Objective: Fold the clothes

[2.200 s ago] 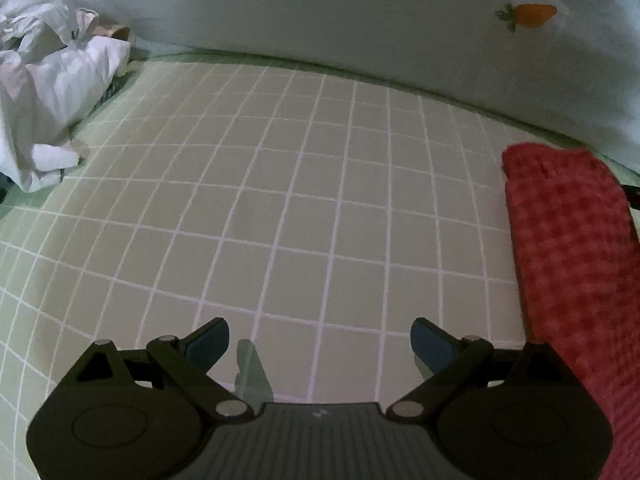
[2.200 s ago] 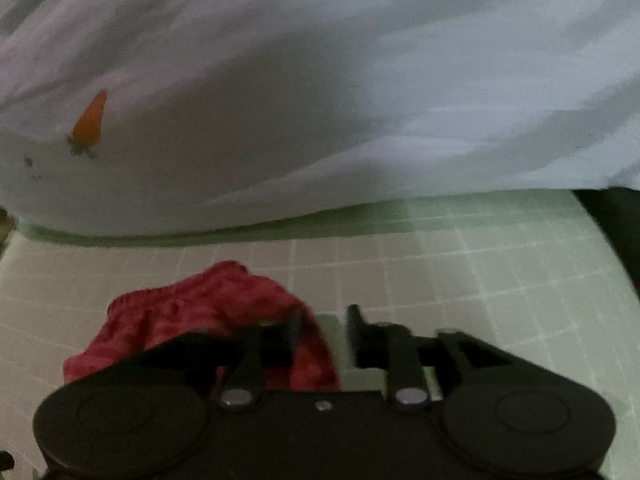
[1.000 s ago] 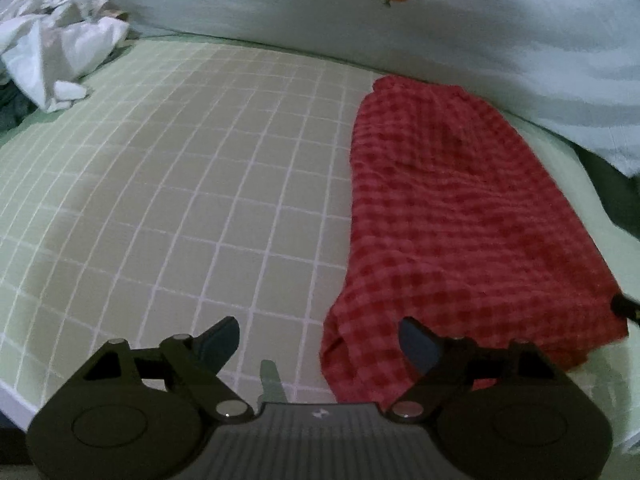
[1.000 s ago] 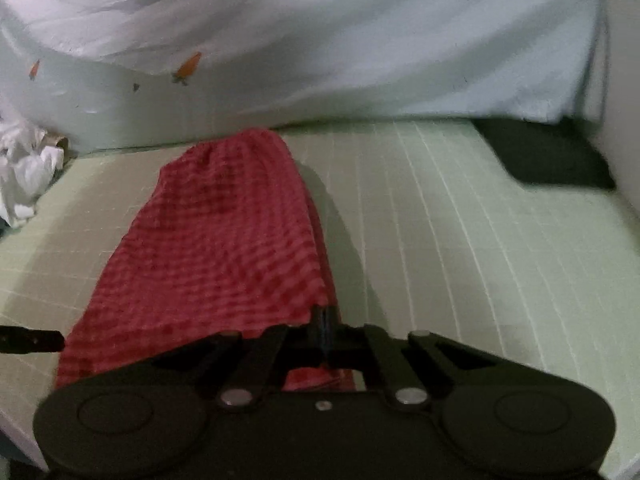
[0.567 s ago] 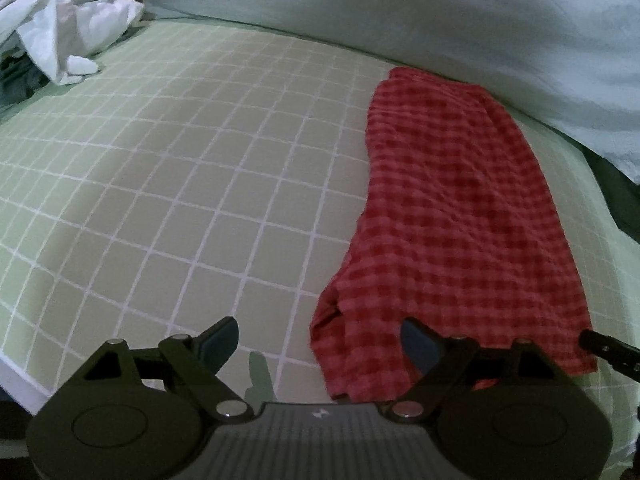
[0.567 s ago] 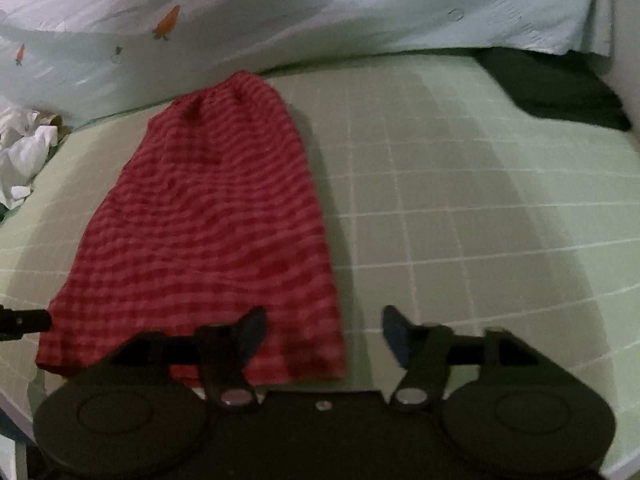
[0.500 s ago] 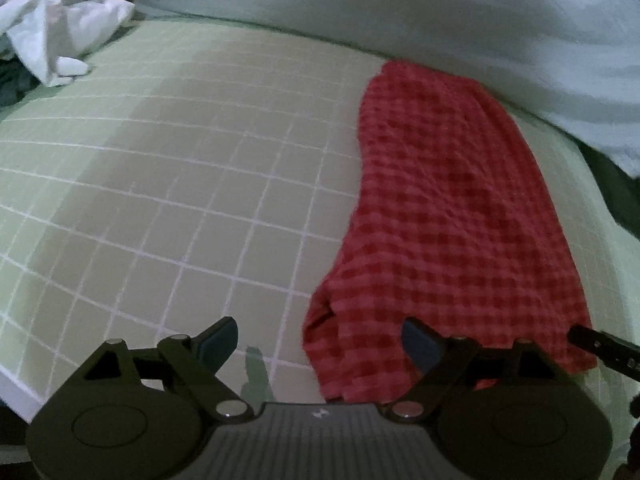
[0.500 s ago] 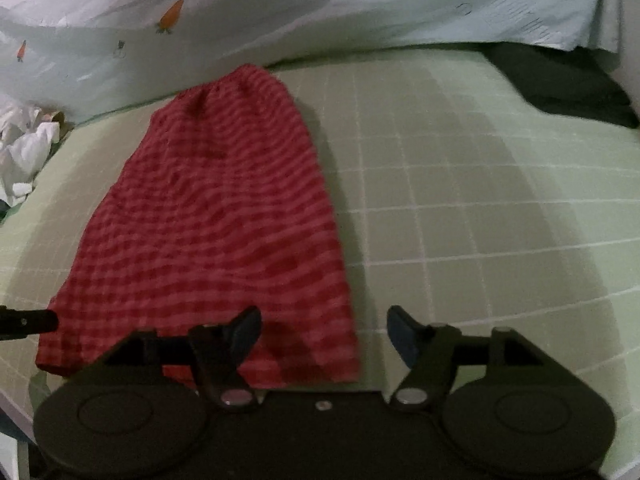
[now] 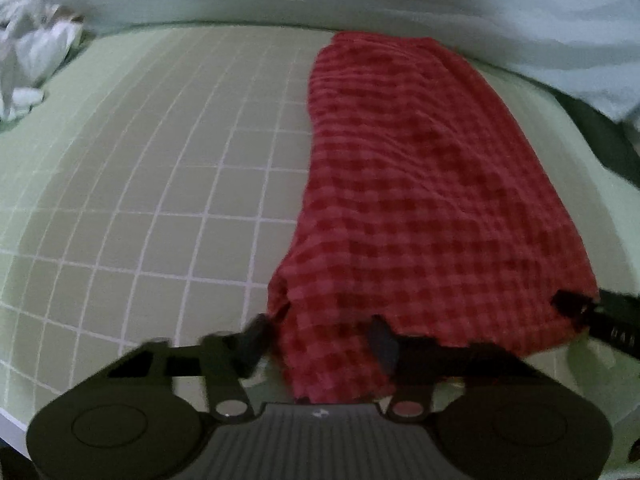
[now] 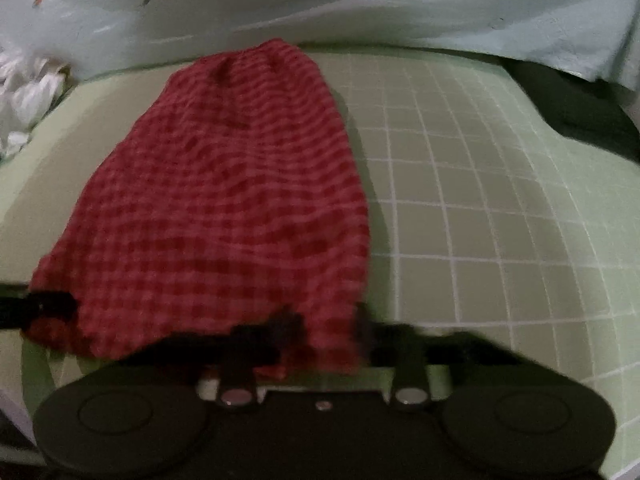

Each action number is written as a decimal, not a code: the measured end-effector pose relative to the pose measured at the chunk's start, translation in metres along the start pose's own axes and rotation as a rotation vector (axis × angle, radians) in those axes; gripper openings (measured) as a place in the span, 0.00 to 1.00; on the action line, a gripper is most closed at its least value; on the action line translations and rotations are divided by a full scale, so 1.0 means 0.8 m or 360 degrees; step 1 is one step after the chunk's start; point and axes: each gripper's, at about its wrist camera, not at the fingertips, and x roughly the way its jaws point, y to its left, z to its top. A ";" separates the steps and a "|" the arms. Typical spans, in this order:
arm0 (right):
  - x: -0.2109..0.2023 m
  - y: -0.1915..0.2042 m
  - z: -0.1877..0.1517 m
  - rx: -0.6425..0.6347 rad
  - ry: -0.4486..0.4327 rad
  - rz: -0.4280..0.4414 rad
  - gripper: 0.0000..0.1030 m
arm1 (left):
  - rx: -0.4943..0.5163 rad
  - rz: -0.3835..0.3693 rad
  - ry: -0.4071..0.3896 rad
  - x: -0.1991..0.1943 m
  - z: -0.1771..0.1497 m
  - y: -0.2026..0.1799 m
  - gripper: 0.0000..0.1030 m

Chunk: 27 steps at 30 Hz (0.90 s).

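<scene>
A red checked garment (image 9: pixel 424 184) lies flat and lengthwise on a green gridded mat (image 9: pixel 160 160); it also shows in the right wrist view (image 10: pixel 224 192). My left gripper (image 9: pixel 318 338) is open, its jaws straddling the garment's near left corner. My right gripper (image 10: pixel 326 330) is open, its jaws straddling the near right corner. The right gripper's fingers (image 9: pixel 580 308) show at the garment's right edge in the left wrist view, and the left gripper's fingers (image 10: pixel 40 306) at its left edge in the right wrist view. Both views are motion-blurred.
A crumpled white cloth (image 9: pixel 28 60) lies at the far left of the mat. A pale sheet with carrot prints (image 10: pixel 360 0) rises behind it. A dark cloth (image 10: pixel 572 104) lies at the far right. The mat's near edge is close below the grippers.
Both grippers have moved forward onto the garment's near hem and their jaws have narrowed around its two corners. Earlier the right gripper let go of the garment.
</scene>
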 end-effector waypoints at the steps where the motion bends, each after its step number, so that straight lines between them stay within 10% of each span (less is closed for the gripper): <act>1: -0.002 -0.003 0.000 0.0037 0.0033 0.0052 0.07 | -0.0009 -0.0038 0.0023 -0.001 -0.001 0.001 0.13; 6: -0.045 -0.014 -0.002 0.0124 0.0061 0.0256 0.05 | -0.0060 -0.0248 0.0076 -0.027 -0.004 0.007 0.05; 22: -0.070 -0.057 0.151 0.0478 -0.0402 0.0391 0.05 | -0.0205 -0.0335 -0.0427 -0.079 0.160 0.030 0.04; 27: -0.041 -0.060 0.188 0.0515 -0.0404 0.0385 0.06 | -0.0240 -0.0323 -0.0416 -0.058 0.191 0.035 0.05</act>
